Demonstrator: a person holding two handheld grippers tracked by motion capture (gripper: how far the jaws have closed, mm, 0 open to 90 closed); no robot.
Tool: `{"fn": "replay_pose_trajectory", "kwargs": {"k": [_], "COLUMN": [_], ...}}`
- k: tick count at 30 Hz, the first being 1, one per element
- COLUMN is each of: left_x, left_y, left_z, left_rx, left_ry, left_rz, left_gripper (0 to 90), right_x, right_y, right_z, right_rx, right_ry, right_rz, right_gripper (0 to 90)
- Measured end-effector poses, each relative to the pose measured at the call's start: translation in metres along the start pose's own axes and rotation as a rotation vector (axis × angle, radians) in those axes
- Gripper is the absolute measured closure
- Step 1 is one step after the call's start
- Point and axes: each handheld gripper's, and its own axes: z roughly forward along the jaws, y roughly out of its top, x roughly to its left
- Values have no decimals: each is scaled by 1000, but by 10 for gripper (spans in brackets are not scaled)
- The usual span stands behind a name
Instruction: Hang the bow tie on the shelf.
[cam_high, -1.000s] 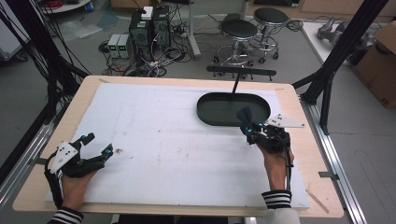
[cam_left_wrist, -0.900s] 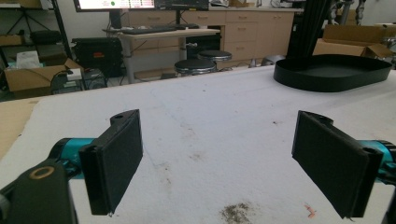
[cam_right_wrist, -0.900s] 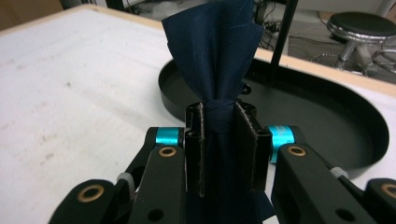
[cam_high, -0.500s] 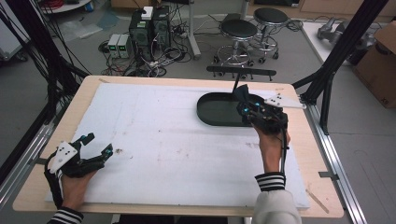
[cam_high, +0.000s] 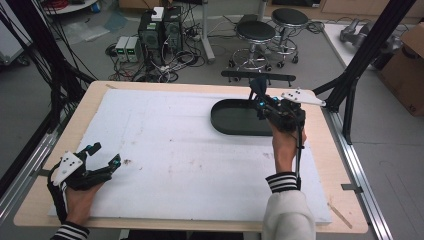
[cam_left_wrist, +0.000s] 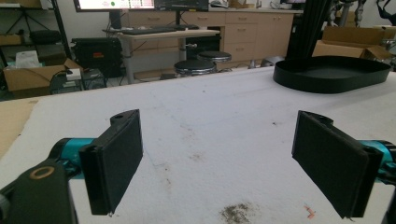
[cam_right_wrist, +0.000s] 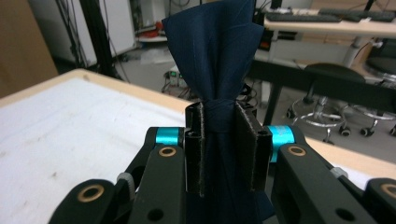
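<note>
right tool has lifted the blue cloth clear of the black tray, clamped tight; left tool waits wide open.

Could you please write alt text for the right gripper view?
The right gripper has its two black jaws clamped on a bunched dark blue cloth, which fans out above them. Behind lie the white table cover, stools and a desk.

One black oval tray sits on one table, and one dark blue cloth is present. Two tongs are in use: left tongs and right tongs. Two round stools stand beyond the far edge.
</note>
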Motion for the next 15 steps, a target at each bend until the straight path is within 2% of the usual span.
{"fn": "replay_pose_trajectory", "kwargs": {"k": [4, 14, 15], "left_x": [0, 0, 0], "left_y": [0, 0, 0], "left_z": [0, -1, -1], "left_rx": [0, -4, -4], "left_ry": [0, -2, -3], "left_rz": [-1, -2, -1], "left_gripper": [167, 167, 167], "right_x": [-2, -2, -3], "right_y": [11, 25, 26], "right_z": [6, 21, 24], "right_rx": [-4, -29, -29], "right_ry": [-30, -54, -67], "right_rz": [9, 11, 12], "right_gripper": [742, 741, 741]}}
